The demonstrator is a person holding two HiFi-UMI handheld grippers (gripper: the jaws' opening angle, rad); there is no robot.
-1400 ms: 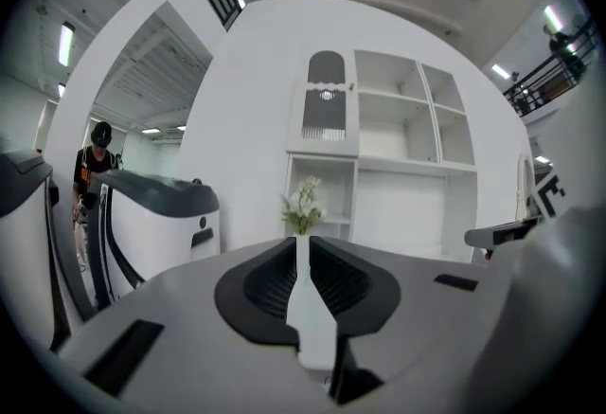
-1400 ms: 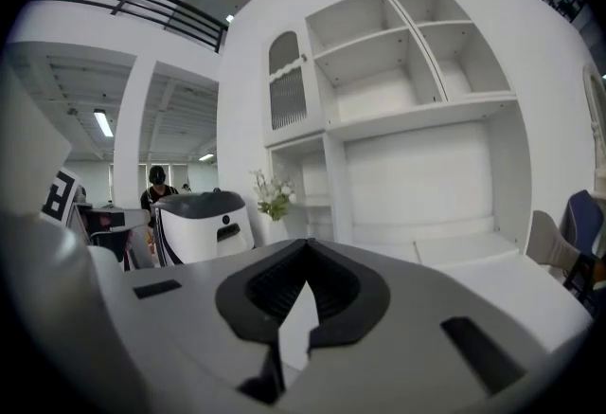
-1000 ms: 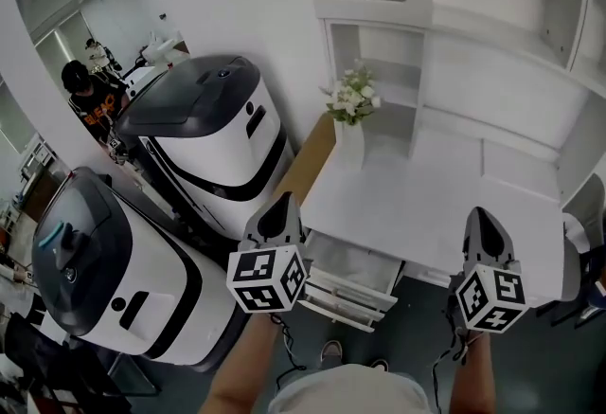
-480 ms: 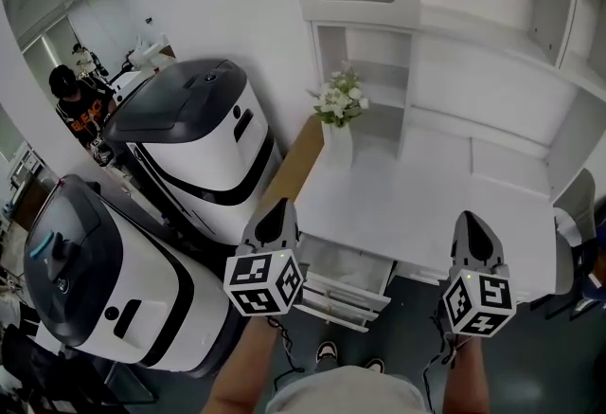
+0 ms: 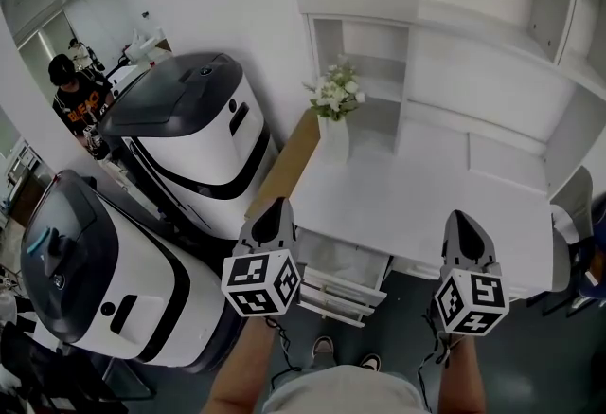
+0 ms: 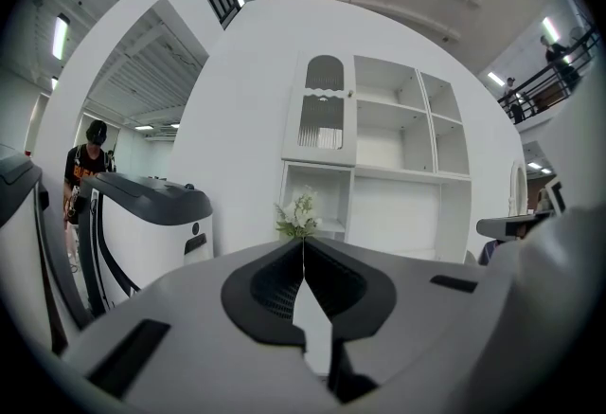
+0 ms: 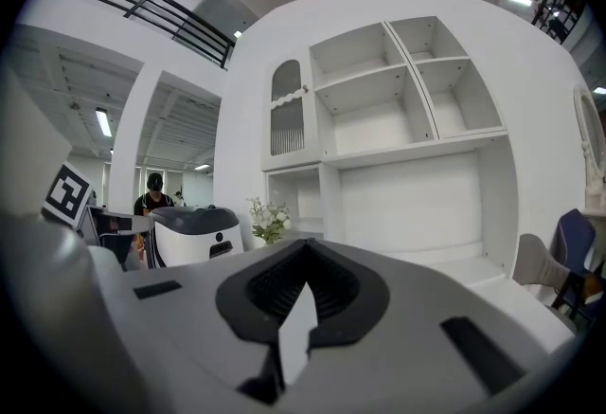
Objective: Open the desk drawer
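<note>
One drawer (image 5: 343,276), seemingly beside left tool (image 5: 276,203)

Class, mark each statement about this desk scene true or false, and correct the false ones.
1. Both the left gripper and the right gripper have their jaws together with nothing between them. True.
2. The vase of flowers stands on the floor. False: it stands on the white desk.
3. The left gripper grips the drawer. False: it is held clear of it.
4. The drawer under the desktop stands partly pulled out. True.
</note>
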